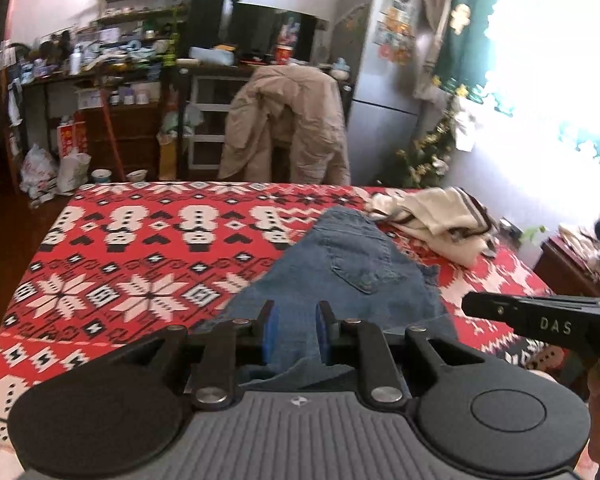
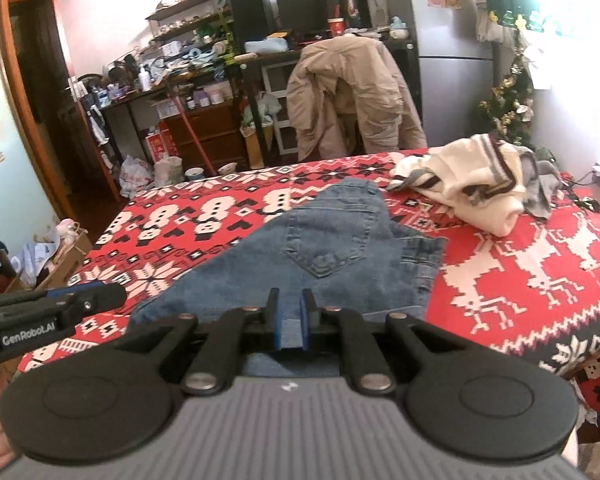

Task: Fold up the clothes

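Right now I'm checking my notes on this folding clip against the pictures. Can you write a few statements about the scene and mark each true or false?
1. Both hand-held grippers pinch denim: the left hand-held gripper and the right hand-held gripper each have the jeans between their pads. True.
2. The jeans show a back pocket. True.
3. The cream striped garment lies folded on top of the jeans. False: it lies crumpled beside them on the red patterned cover.
4. The chair beyond the bed is bare. False: a beige jacket hangs over it.
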`<state>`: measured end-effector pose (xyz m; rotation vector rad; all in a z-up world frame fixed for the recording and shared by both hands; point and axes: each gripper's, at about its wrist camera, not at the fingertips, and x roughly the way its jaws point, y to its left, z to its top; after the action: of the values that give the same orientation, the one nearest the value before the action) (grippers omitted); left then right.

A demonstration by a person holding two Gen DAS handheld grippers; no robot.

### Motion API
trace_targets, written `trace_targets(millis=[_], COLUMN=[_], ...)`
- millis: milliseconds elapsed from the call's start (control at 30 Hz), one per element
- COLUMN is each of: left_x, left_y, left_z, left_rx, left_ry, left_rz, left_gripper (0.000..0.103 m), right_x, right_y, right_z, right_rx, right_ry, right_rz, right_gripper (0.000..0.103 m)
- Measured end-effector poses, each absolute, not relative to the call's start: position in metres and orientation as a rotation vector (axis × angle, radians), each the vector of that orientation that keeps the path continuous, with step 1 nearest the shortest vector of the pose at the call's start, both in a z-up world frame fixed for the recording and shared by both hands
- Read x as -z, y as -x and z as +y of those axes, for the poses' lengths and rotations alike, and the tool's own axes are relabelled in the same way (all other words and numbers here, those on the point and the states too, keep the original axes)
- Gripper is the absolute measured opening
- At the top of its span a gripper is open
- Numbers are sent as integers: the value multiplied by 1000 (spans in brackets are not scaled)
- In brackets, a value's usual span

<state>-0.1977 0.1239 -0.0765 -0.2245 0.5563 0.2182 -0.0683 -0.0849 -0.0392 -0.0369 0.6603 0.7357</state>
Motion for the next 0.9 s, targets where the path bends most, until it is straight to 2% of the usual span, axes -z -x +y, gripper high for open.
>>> trace_targets(millis=[300, 367, 800, 900], left_x=[95, 101, 136, 142], left_y=[154, 142, 87, 80], left_z=[86, 78, 69, 73], left_rx=[-101, -81, -44, -47], left_ry=[196, 185, 195, 213], left_rz=[632, 652, 772, 792], left_gripper=[20, 20, 22, 27], right_x=[64, 72, 132, 141], right_y=[36, 27, -35, -45], right_z=[-121, -126, -120, -114], right_rx=[-647, -632, -581, -586], right_ry=[17, 5, -48, -43], right_rz=[684, 698, 811, 826], right_gripper=[19, 23, 26, 30])
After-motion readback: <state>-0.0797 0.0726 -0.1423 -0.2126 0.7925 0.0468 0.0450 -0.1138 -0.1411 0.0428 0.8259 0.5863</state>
